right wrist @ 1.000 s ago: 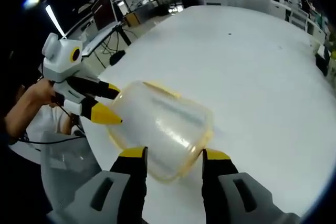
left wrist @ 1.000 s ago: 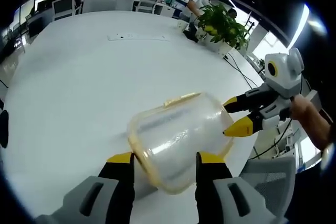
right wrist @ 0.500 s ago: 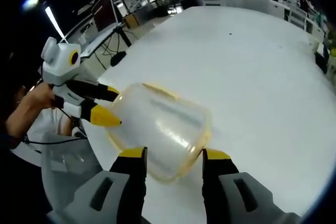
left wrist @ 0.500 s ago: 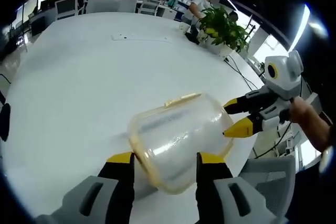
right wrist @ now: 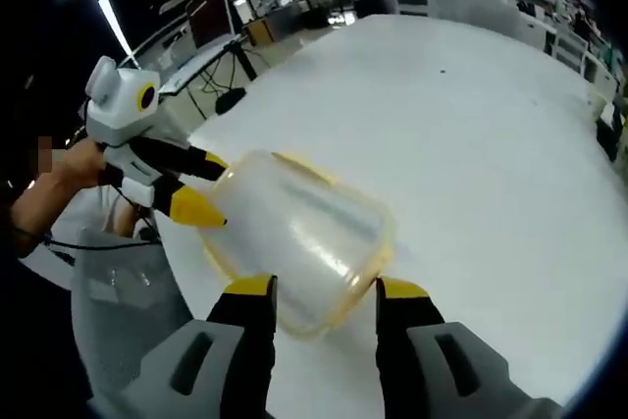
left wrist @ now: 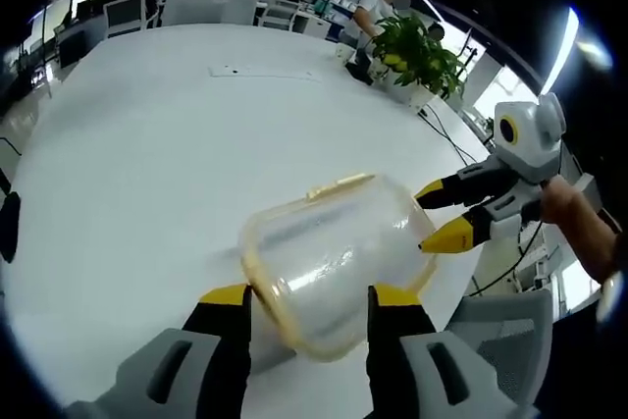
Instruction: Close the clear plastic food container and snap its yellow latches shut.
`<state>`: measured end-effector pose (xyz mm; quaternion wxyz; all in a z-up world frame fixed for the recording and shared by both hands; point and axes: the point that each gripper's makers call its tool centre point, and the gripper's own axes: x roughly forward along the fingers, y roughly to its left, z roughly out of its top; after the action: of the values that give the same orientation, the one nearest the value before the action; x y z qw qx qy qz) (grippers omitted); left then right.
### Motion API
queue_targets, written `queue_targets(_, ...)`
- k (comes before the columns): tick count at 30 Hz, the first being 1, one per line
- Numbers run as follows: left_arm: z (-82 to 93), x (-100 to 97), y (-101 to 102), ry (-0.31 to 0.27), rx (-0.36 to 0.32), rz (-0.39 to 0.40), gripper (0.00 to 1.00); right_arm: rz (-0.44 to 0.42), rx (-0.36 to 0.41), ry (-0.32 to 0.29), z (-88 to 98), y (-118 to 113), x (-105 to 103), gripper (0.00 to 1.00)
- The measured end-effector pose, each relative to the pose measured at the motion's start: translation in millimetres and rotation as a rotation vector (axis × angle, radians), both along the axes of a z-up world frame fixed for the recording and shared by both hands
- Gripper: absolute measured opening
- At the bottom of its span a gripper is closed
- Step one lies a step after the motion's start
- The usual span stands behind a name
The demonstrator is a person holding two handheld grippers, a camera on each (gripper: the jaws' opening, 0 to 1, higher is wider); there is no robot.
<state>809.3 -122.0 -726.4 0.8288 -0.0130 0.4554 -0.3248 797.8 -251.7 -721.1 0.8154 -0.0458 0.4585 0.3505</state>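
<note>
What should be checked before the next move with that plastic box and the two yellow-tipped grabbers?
1. Box rests on the white table: ok.
2. Lid seated on the box: cannot tell, the plastic is too cloudy.
3. Yellow latch on the far edge snapped down: cannot tell.
4. Left gripper has its jaws apart at the box's near end: ok.
5. Right gripper has its jaws apart at the other end: ok.
6. Table around the box free of clutter: ok.
</note>
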Motion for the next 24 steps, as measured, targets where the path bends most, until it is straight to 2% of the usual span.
queue_targets(10,14.3,6.0,5,-0.083,0.054,-0.057,0.39,0.060,-0.036,-0.053,10.6,-3,7,0.30)
queue_targets(11,15.7,6.4,5,-0.091,0.060,-0.068,0.39,0.079,-0.031,-0.081,14.1,0,10,0.30)
queue_targets(13,19.8,7.2,4,-0.109,0.064,-0.087,0.39,0.089,-0.037,-0.092,17.0,1,12,0.28)
queue_targets(18,31.0,9.8,-3,-0.167,0.064,-0.145,0.39,0.128,-0.024,-0.127,23.9,9,16,0.26)
queue_targets(24,32.4,7.6,-13,-0.189,0.066,-0.200,0.36,0.187,-0.031,-0.148,25.1,18,21,0.24)
